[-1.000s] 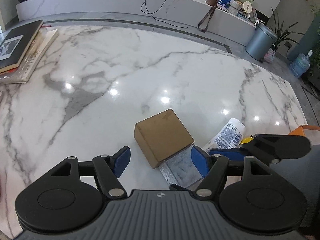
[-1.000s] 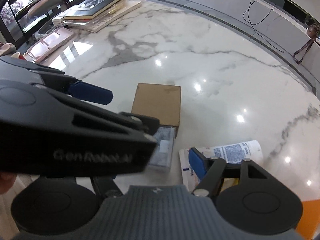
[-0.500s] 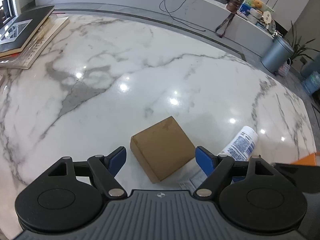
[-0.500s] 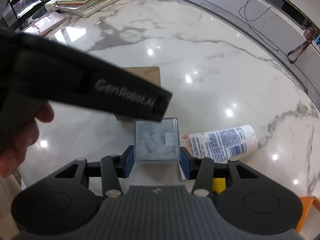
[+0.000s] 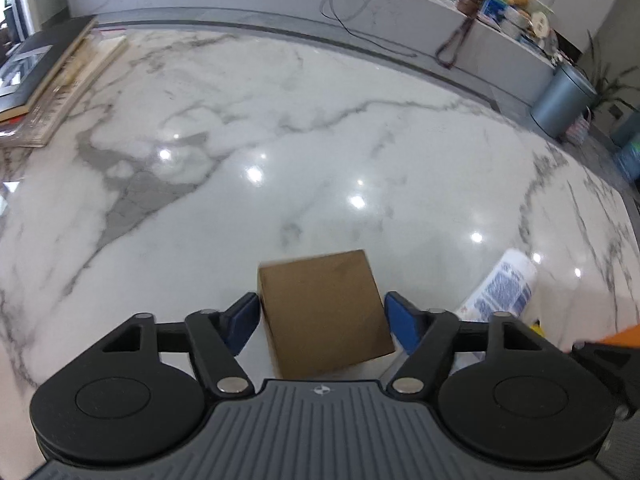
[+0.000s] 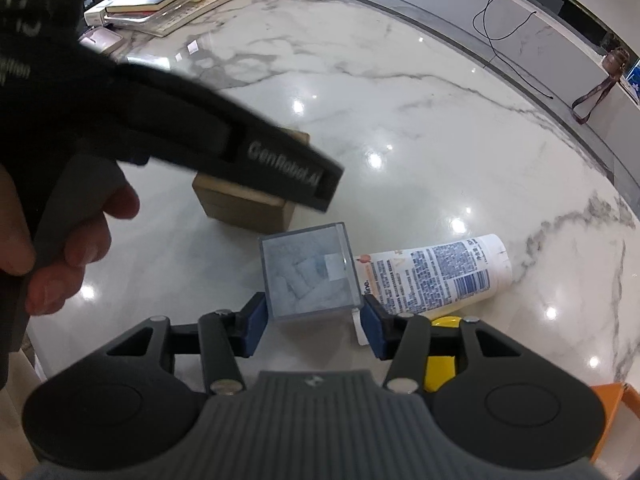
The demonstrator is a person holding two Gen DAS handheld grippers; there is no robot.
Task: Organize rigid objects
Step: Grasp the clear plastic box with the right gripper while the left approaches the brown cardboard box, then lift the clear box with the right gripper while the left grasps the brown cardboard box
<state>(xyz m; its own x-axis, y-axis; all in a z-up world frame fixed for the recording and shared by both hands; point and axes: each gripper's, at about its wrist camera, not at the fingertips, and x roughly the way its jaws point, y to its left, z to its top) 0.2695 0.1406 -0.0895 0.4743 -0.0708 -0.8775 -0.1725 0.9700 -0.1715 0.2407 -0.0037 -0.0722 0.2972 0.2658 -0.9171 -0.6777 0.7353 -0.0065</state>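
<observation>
A brown cardboard box (image 5: 320, 300) sits on the marble table (image 5: 320, 140) between the blue pads of my left gripper (image 5: 321, 316). Those jaws are closing, with a thin gap still showing on the right side. In the right wrist view the left gripper's black body (image 6: 240, 148) hangs over the same box (image 6: 248, 210). My right gripper (image 6: 314, 314) has a clear plastic box (image 6: 308, 272) between its pads. Both pads touch it while the jaws ease open, and it sits slightly turned.
A white tube (image 6: 436, 276) with blue print and a yellow cap (image 6: 440, 356) lies right of the clear box; it also shows in the left view as the tube (image 5: 500, 288). An orange object (image 6: 612, 408) is at the right edge. Stacked books (image 5: 44, 80) lie far left. A hand (image 6: 60, 248) holds the left gripper.
The left gripper came forward and down until the brown box stood between its jaws, which then narrowed. The right gripper took the clear box, which now sits apart from the brown box.
</observation>
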